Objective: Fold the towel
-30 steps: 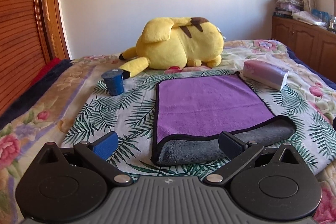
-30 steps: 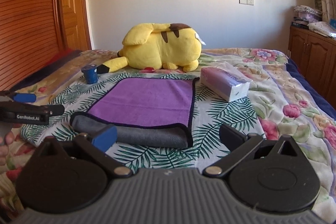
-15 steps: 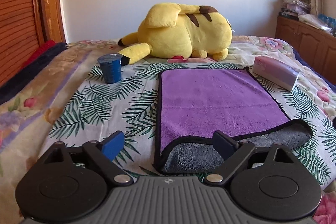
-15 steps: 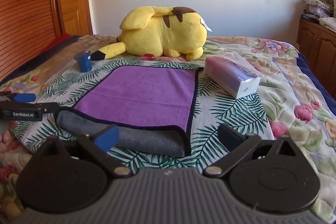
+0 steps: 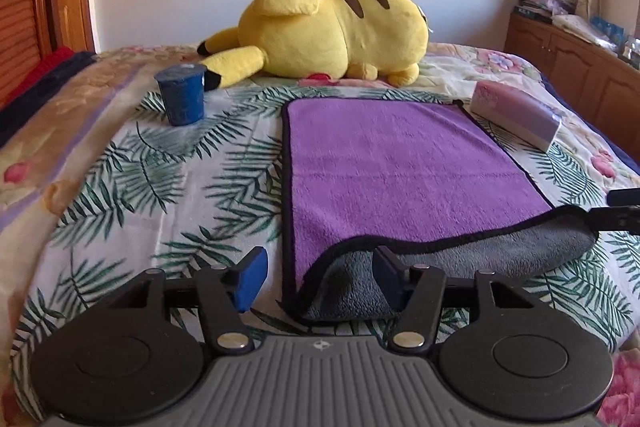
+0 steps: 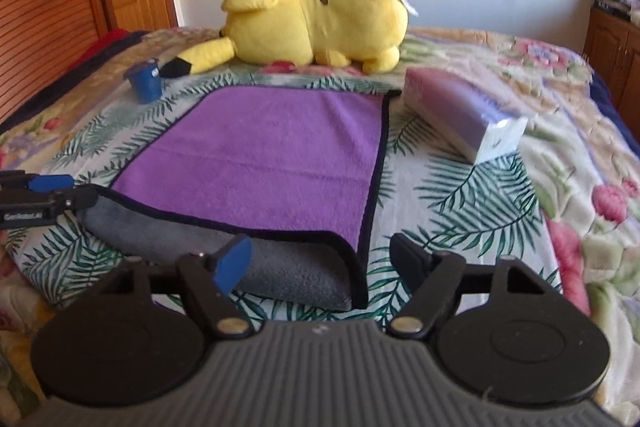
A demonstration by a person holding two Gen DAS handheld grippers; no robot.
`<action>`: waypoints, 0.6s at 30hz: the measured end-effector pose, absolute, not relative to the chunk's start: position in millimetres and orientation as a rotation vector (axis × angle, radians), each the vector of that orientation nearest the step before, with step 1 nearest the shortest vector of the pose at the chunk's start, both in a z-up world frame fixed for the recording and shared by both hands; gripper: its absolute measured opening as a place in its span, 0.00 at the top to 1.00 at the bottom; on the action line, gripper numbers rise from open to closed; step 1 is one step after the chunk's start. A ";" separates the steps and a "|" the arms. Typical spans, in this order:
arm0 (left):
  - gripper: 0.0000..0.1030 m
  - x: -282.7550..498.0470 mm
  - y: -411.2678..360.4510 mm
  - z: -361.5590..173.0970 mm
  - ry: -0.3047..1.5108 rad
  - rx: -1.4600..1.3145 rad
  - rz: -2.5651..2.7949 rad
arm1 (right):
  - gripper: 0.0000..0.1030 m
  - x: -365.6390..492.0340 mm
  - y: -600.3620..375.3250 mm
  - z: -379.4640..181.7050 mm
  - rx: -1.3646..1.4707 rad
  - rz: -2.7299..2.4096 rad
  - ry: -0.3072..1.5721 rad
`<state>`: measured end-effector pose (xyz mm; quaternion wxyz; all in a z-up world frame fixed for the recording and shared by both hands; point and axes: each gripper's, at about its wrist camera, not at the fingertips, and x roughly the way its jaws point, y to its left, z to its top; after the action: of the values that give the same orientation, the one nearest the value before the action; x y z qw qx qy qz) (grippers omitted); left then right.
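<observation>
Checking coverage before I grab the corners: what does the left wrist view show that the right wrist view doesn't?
Only the left wrist view shows the left gripper open around the towel's near-left corner, the right gripper's tip at the frame's right edge, and the cluttered cabinet top.

Only the right wrist view shows the right gripper open at the near-right corner, and the left gripper from the side at the towel's left end.

Both show the purple towel with its grey near edge rolled over, the yellow plush, blue cup and tissue pack.
</observation>
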<state>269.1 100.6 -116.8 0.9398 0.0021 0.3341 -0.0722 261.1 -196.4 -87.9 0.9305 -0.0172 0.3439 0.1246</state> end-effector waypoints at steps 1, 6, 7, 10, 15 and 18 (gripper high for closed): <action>0.63 269.4 101.1 -118.4 0.690 -0.001 -0.154 | 0.27 263.6 -196.8 -90.0 -0.032 0.256 0.715; 0.67 272.1 101.6 -126.7 0.733 -0.010 -0.173 | 0.31 272.5 -197.0 -100.9 -0.034 0.246 0.762; 0.67 272.7 102.1 -128.3 0.742 -0.014 -0.175 | 0.32 273.9 -197.6 -102.5 -0.034 0.246 0.769; 0.68 273.7 104.2 -131.5 0.763 -0.027 -0.175 | 0.34 276.8 -198.3 -105.4 -0.041 0.250 0.787; 0.75 273.3 105.1 -132.9 0.772 -0.034 -0.175 | 0.40 279.1 -197.5 -108.4 -0.054 0.266 0.817; 0.78 273.2 105.9 -132.5 0.773 -0.039 -0.172 | 0.48 279.5 -196.8 -109.8 -0.066 0.274 0.833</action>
<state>273.2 105.9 -132.5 0.9225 -0.0191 0.3763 -0.0839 279.5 -196.8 -109.8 0.9048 -0.0320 0.4033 0.1325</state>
